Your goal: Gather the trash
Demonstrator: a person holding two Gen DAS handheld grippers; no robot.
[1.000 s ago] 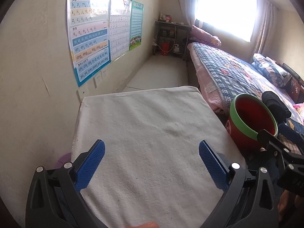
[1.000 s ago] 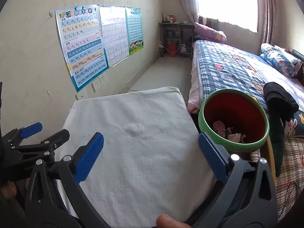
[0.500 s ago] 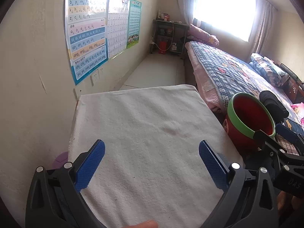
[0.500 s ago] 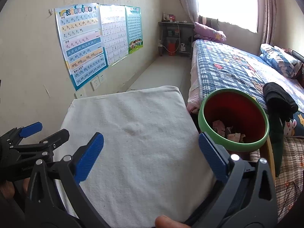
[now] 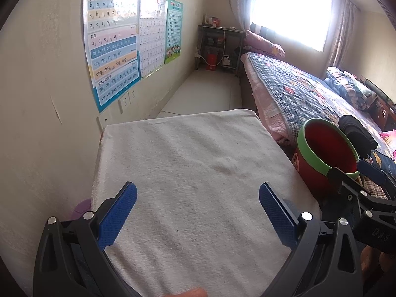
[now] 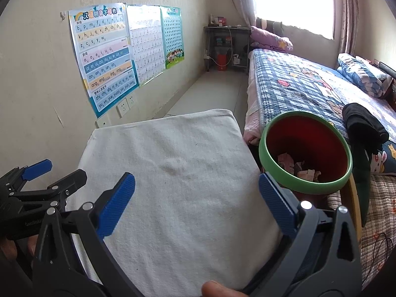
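Note:
A red bin with a green rim (image 6: 305, 158) stands to the right of a table covered with a white cloth (image 6: 173, 173); it also shows in the left wrist view (image 5: 324, 153). Crumpled paper scraps (image 6: 298, 169) lie at the bottom of the bin. My left gripper (image 5: 196, 211) is open and empty above the cloth (image 5: 198, 173). My right gripper (image 6: 196, 208) is open and empty above the cloth's near right part, beside the bin. Each gripper shows in the other's view: the right one (image 5: 363, 193) near the bin, the left one (image 6: 37, 180) at the left edge.
A wall with alphabet posters (image 6: 104, 57) and sockets (image 6: 123, 107) runs on the left. A bed with a blue patchwork quilt (image 6: 309, 84) lies on the right, with a black garment (image 6: 363, 123) on it. A small shelf table (image 6: 226, 47) stands at the far end of the floor strip.
Both views have shifted slightly; the left gripper has drifted a little back and left, so the bin sits further right. Both grippers stay open and empty.

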